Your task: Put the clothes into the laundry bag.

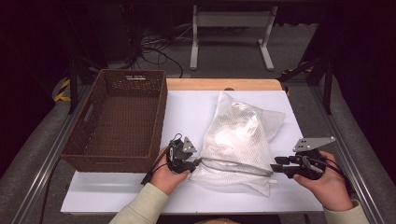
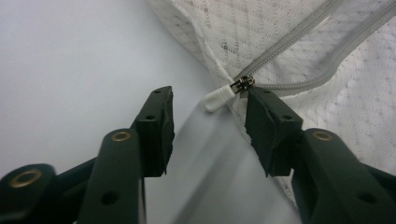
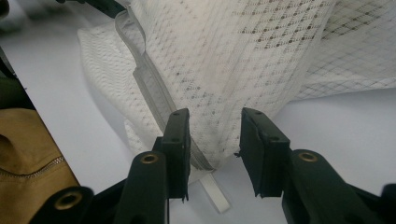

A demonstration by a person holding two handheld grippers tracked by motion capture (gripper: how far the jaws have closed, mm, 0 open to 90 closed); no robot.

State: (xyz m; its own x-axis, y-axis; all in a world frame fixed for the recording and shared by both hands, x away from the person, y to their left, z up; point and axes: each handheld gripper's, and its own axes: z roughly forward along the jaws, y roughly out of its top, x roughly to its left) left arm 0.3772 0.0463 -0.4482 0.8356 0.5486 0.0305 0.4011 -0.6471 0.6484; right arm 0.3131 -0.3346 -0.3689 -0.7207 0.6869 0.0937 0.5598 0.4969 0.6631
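Mesh bag [image 1: 238, 140] on table; both grippers' fingers apart, unclamped.

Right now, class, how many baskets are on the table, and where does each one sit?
1. The brown woven basket sits on the table's left side, beside the white mesh bag, with its far left part overhanging the edge. No others are visible.

A brown rectangular woven wicker basket [image 1: 116, 119] stands at the table's [image 1: 187, 112] left edge, overhanging it slightly.
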